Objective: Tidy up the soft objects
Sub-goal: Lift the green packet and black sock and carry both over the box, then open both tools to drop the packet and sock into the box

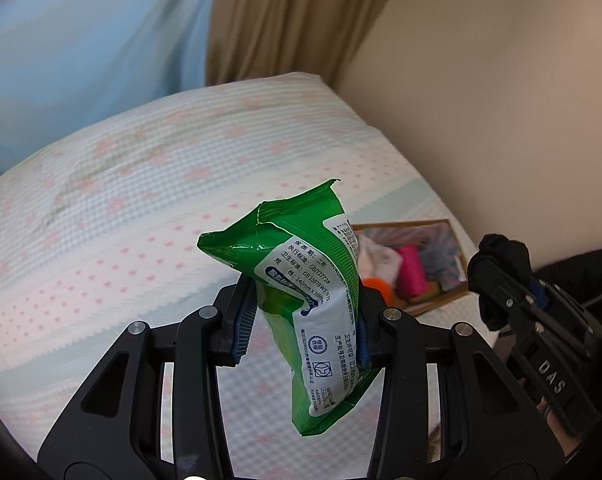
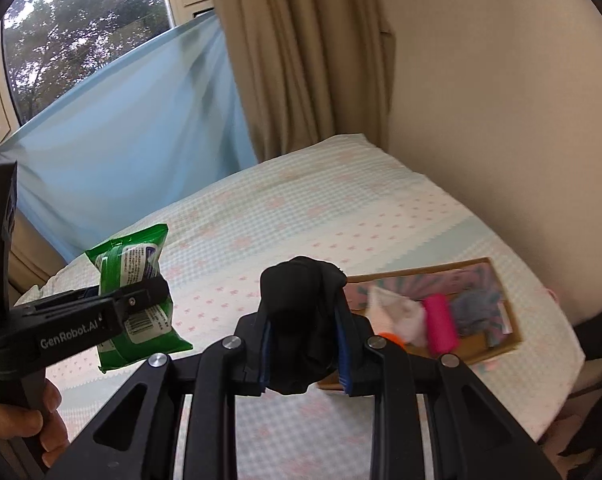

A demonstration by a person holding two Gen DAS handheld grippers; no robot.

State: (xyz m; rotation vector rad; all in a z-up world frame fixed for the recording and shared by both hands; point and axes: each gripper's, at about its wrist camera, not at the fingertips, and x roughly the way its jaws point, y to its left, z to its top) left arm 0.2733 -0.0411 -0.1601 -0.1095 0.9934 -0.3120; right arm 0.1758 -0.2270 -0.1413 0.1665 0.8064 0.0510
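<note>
Wipes pack (image 1: 315, 300) pinched within left hand-held gripper (image 1: 301, 322)

Wipes pack (image 1: 317, 312): glossy green plastic film, crinkled, white printed label. Left gripper (image 1: 301, 320): matt black plastic, bright metal pivot pins, ribbed blue pads (image 1: 243, 326). Right gripper (image 2: 305, 348) held a bundle of matt black cloth (image 2: 301, 312). Bed (image 1: 141, 216): waffle-textured cloth cover, rough weave. Box (image 2: 497, 344): brown cardboard, matt. Curtain (image 2: 301, 48): beige fabric.
</note>
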